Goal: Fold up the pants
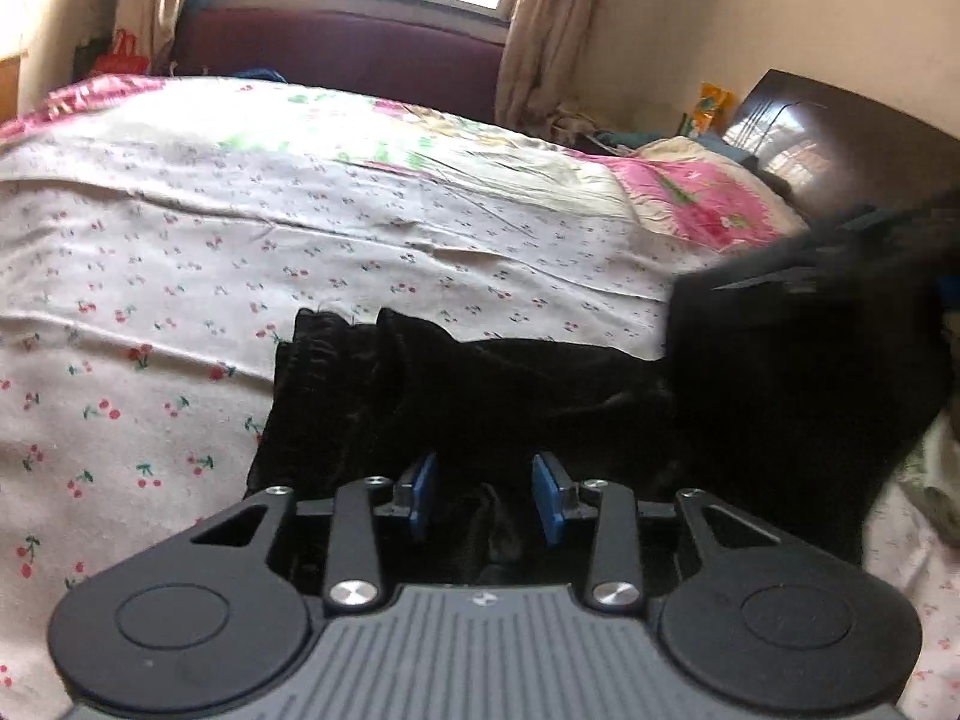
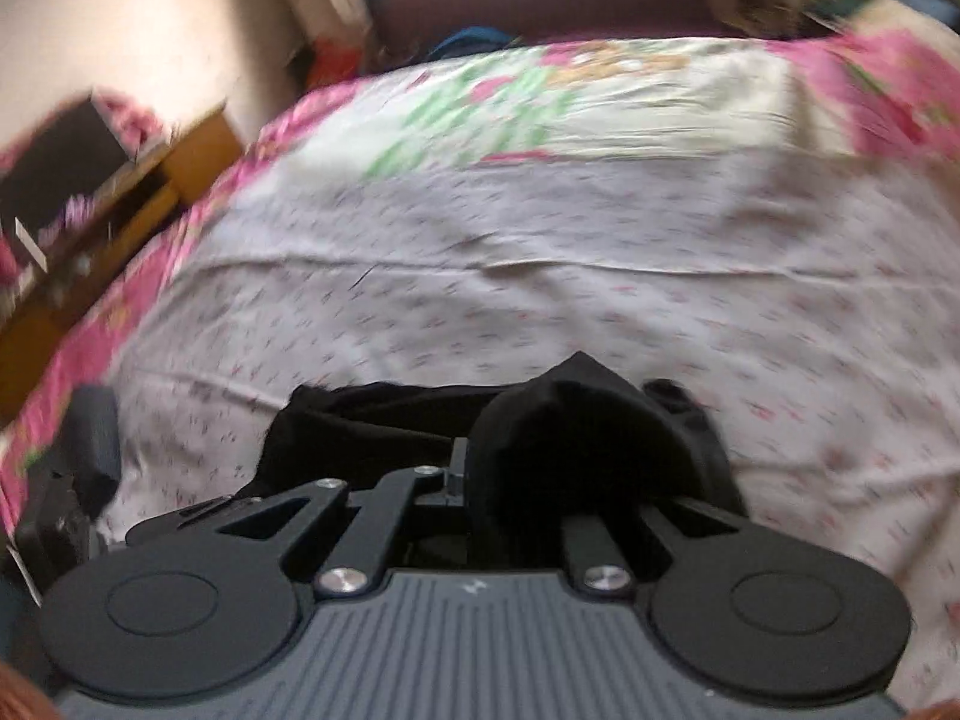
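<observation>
Black pants (image 1: pixel 480 396) lie on the cherry-print bedsheet (image 1: pixel 180 276), with the waistband end at the left. My left gripper (image 1: pixel 487 495) hovers over the near edge of the pants, its blue pads (image 1: pixel 549 498) apart with nothing between them. In the right wrist view my right gripper (image 2: pixel 510 474) is shut on a bunched fold of the black pants (image 2: pixel 564 438), which drapes over its fingers and hides the pads. That lifted part shows as a dark mass at the right of the left wrist view (image 1: pixel 810 360).
A dark headboard (image 1: pixel 840 138) and pink pillow (image 1: pixel 708 198) sit at the bed's right end. A purple sofa (image 1: pixel 342 54) stands under the window beyond the bed. A wooden desk (image 2: pixel 120 192) stands left of the bed in the right wrist view.
</observation>
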`<action>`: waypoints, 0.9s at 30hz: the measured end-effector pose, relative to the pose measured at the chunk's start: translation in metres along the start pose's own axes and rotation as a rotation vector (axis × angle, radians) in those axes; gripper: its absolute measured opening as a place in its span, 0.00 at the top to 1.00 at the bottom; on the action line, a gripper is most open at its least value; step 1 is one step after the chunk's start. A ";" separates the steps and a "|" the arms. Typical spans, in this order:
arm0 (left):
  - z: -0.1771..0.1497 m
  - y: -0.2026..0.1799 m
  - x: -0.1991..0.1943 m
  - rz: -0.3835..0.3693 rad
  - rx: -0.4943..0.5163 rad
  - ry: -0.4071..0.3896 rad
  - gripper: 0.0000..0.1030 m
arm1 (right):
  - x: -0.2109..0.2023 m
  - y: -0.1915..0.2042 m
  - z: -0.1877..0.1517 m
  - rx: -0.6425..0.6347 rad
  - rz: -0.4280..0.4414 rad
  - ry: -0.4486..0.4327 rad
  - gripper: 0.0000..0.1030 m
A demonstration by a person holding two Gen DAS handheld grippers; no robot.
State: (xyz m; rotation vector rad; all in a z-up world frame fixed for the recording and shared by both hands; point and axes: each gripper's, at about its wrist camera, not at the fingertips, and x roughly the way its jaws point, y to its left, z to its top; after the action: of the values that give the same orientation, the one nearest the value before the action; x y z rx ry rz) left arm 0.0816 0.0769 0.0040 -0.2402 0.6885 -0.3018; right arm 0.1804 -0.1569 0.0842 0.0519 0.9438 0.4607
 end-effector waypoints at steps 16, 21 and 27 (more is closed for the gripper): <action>0.002 0.034 -0.018 -0.125 -0.132 0.038 0.49 | 0.073 0.108 -0.006 -0.282 -0.063 0.147 0.84; 0.001 0.036 -0.017 -0.124 -0.134 0.040 0.49 | 0.068 0.114 -0.001 -0.300 -0.065 0.150 0.77; -0.003 0.048 -0.023 -0.148 -0.197 0.050 0.49 | 0.058 0.127 -0.009 -0.396 -0.030 0.148 0.72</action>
State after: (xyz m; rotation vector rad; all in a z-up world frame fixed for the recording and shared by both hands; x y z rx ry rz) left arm 0.0724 0.1287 0.0001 -0.4740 0.7525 -0.3828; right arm 0.1566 -0.0202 0.0649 -0.3592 0.9818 0.6226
